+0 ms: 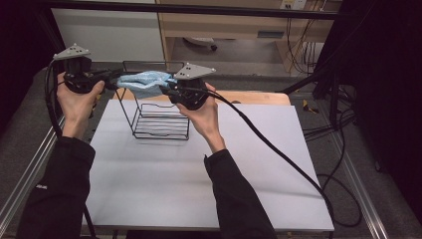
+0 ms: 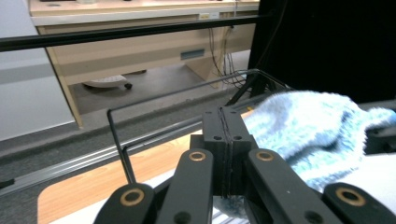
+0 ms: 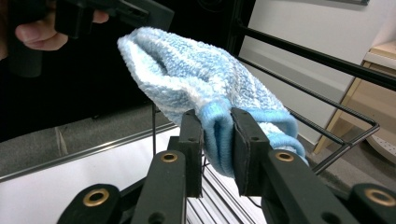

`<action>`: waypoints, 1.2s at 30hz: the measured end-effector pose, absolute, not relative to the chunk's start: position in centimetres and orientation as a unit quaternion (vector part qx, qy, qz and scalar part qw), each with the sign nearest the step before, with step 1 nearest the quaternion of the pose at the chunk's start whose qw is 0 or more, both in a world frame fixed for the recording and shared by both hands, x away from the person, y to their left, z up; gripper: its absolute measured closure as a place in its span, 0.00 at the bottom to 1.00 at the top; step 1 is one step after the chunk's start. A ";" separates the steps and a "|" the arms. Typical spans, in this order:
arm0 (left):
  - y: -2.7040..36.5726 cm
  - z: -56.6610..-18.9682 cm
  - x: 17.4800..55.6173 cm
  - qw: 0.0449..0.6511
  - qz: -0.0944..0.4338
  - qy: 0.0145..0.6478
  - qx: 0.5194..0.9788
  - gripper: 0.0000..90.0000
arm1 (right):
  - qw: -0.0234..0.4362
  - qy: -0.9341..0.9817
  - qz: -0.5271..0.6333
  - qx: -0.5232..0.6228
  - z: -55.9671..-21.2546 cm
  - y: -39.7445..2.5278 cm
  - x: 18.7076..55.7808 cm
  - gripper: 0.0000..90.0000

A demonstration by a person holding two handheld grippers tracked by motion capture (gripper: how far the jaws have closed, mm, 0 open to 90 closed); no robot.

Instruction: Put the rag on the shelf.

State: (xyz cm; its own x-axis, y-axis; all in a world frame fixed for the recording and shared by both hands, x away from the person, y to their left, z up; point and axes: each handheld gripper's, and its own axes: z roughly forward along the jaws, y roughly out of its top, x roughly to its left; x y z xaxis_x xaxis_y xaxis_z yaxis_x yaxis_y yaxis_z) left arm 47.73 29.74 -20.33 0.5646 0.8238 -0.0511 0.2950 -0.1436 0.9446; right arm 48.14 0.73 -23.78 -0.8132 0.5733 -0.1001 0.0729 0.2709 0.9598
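So the blue sock (image 1: 144,83) is stretched out between the two grippers, held up in the air over the top of the black wire rack (image 1: 160,123) at the far side of the white table (image 1: 199,169). In the high view its long axis runs pretty much side to side, left gripper (image 1: 113,77) on one end, right gripper (image 1: 166,88) on the other, and it's roughly level, maybe sagging a touch in the middle.

The right gripper view is where you actually see the grip: the jaws of the right gripper (image 3: 217,140) are clamped onto the solid-blue cuff end of the sock (image 3: 201,79), with fabric bunched between them. The sock runs away from the camera, up and to the left, toward the other gripper (image 3: 135,14) and the fingers (image 3: 39,35) wrapped around it.

The left gripper view is less helpful. The left gripper (image 2: 225,140) has its jaws pressed fully together, and the sock (image 2: 317,130) sits off to their right. The high view has this gripper pinching the sock's end, but here any fabric between the jaws is too thin to make out. This view also shows the rack's top wire (image 2: 177,93) running behind.
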 end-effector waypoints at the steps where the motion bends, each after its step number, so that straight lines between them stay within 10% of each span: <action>1: 29.8 -20.5 47.6 0.523 0.251 0.390 0.715 1.00 | 0.221 0.767 0.565 0.211 -23.8 0.7 48.1 0.84; 22: 29.4 -23.8 46.3 0.508 0.248 0.372 0.736 1.00 | 0.215 0.759 0.575 0.215 -23.0 0.6 47.0 0.48; 36: 29.6 -25.0 45.5 0.506 0.254 0.357 0.743 1.00 | 0.147 0.779 0.558 0.243 -23.4 0.8 47.4 0.98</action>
